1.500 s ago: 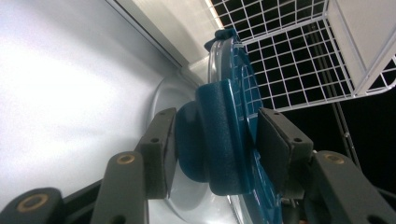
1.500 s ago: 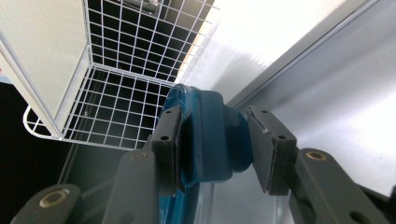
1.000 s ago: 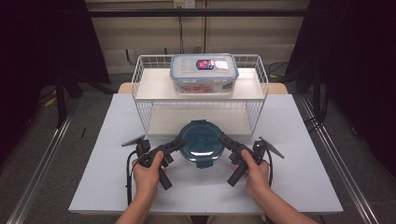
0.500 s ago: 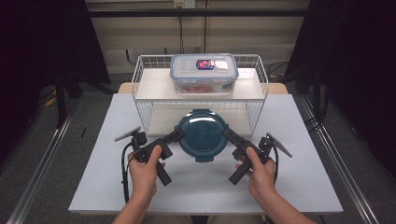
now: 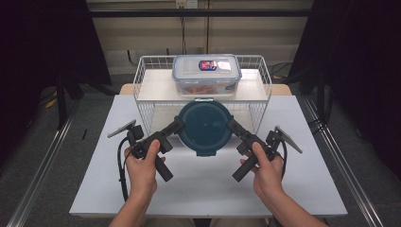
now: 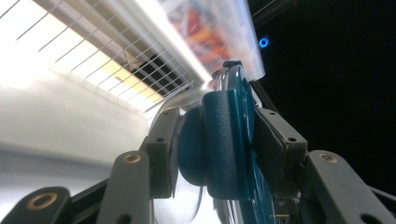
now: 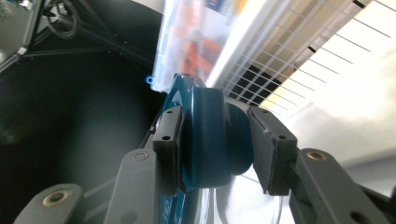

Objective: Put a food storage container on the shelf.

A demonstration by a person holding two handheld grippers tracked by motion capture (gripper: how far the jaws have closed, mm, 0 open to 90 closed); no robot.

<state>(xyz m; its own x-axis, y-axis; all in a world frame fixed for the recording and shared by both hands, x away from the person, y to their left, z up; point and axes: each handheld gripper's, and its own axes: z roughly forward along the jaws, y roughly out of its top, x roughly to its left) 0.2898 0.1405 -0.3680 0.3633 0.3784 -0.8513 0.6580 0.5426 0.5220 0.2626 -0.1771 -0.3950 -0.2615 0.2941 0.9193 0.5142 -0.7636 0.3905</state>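
Between the two tongs, off the bench, hangs the round container. It sits in front of the wire rack.

Bench: flat white top, matte. Rack: white wire grid walls, pale shelf board, open front with a lower bay behind the container. On the shelf beyond the tongs: rectangular clear box, snap-lock lid, something orange inside.

Container: round, dark teal lid with latch tabs, clear body under it; hard and smooth, likely slippery. Left tongs are clamped on the tab at their side, pads pressing lid and body. Right tongs are clamped on the opposite tab, same way; the right gripper view shows pads seated on both faces of the tab.

Step in hand, as I read it: two-handed carry, probably up to the shelf beside the box or into the bay below.

Doing it well:
- keep both hands level with each other, container flat
- keep squeeze constant; tabs are small, smooth plastic
- move both tongs at one rate, no spreading apart
- clear the rack's front wire rim before going forward
- set down flat, then let go
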